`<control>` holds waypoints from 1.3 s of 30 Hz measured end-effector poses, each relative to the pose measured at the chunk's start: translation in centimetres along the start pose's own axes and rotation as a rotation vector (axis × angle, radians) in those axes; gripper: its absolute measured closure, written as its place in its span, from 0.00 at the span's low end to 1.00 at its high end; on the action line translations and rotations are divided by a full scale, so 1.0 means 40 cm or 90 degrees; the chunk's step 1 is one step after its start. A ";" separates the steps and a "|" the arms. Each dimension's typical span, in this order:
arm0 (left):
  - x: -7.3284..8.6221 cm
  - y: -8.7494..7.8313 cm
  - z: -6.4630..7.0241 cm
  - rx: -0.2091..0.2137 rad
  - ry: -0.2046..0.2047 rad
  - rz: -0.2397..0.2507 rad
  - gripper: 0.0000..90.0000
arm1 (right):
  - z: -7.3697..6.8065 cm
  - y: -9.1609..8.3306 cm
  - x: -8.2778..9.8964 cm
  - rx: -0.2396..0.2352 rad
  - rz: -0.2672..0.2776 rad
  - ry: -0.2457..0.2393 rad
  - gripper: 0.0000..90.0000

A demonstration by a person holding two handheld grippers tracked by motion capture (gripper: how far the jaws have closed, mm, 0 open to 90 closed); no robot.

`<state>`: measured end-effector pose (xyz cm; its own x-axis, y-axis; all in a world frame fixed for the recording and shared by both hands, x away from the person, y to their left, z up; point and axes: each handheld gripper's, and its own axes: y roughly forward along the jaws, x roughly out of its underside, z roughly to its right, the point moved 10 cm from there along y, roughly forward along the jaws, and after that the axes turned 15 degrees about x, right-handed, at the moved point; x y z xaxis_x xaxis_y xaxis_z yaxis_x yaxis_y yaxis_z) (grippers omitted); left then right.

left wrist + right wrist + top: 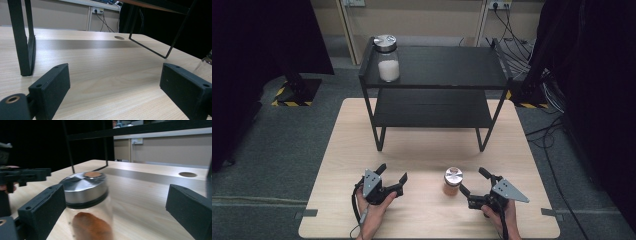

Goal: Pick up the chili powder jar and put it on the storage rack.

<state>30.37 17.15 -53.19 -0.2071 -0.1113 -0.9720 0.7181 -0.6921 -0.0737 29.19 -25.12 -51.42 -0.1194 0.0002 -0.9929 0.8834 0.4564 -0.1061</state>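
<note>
1. Right gripper (473, 183): jaws spread wide, gripping nothing. In the right gripper view the small jar (87, 202) of orange-brown powder stands between them, close against the left-hand jaw; contact cannot be judged.
2. Left gripper (393, 174): jaws wide apart over bare wood, holding nothing.
3. Small jar (452, 181): upright with a metal lid, near the front edge of the table (422, 155), right of centre, between both grippers.

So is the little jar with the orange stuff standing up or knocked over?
Standing up. The small jar sits on the table, silver lid on top.
</note>
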 end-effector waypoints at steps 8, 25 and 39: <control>0.000 0.000 0.001 -0.001 0.001 0.001 0.10 | -0.021 0.009 -0.003 -0.042 -0.016 -0.013 0.04; 0.000 0.001 0.001 0.000 0.002 -0.002 0.10 | -0.056 0.060 -0.001 -0.052 -0.094 -0.063 0.12; 0.000 0.001 0.001 0.000 0.002 -0.001 0.10 | -0.060 0.077 -0.001 -0.047 -0.120 -0.075 0.24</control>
<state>30.37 17.10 -53.18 -0.2057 -0.1080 -0.9726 0.7178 -0.6922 -0.0749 30.83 -21.57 -51.56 -0.2211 -0.1928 -0.9560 0.8148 0.5021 -0.2897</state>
